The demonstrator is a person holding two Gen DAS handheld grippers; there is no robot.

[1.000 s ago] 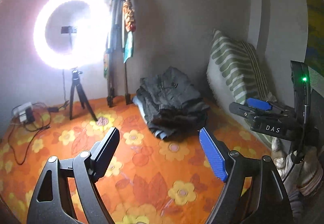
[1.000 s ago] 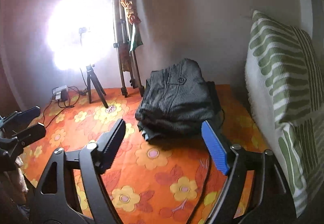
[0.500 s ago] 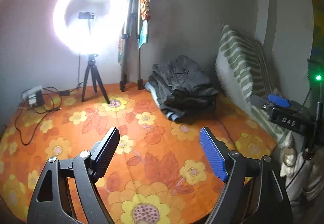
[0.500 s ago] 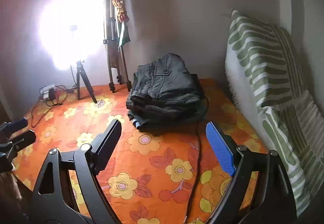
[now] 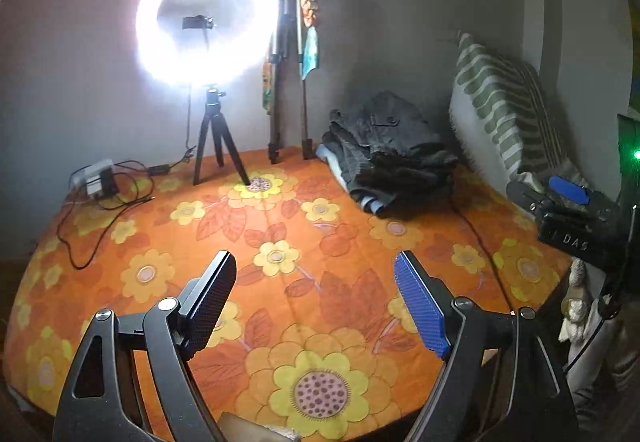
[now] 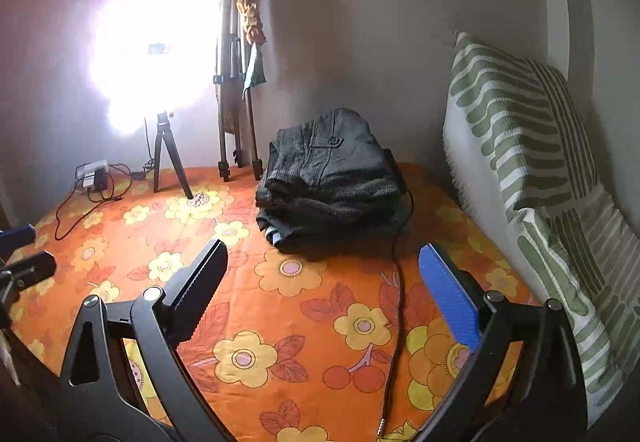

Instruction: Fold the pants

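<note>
A stack of folded dark grey pants (image 5: 390, 158) (image 6: 332, 178) lies at the far side of the orange flowered bed cover (image 5: 280, 262) (image 6: 312, 306), close to the wall. My left gripper (image 5: 314, 274) hovers open over the cover's near part, well short of the stack, with nothing between its fingers. My right gripper (image 6: 322, 262) is also over the cover in front of the stack; its jaws are opening and hold nothing. The right gripper (image 5: 568, 198) shows at the right edge of the left wrist view, and the left gripper (image 6: 20, 254) at the left edge of the right wrist view.
A lit ring light on a small tripod (image 5: 212, 146) (image 6: 168, 158) and a folded tall tripod (image 5: 288, 82) (image 6: 236, 102) stand by the back wall. A power adapter with cables (image 5: 96, 178) lies far left. A black cable (image 6: 396, 302) crosses the cover. Green striped pillows (image 6: 532, 170) line the right side.
Both views have pulled back and tipped down, so the pants stack looks farther away and more of the cover shows. The right gripper's fingers stand wider apart than before.
</note>
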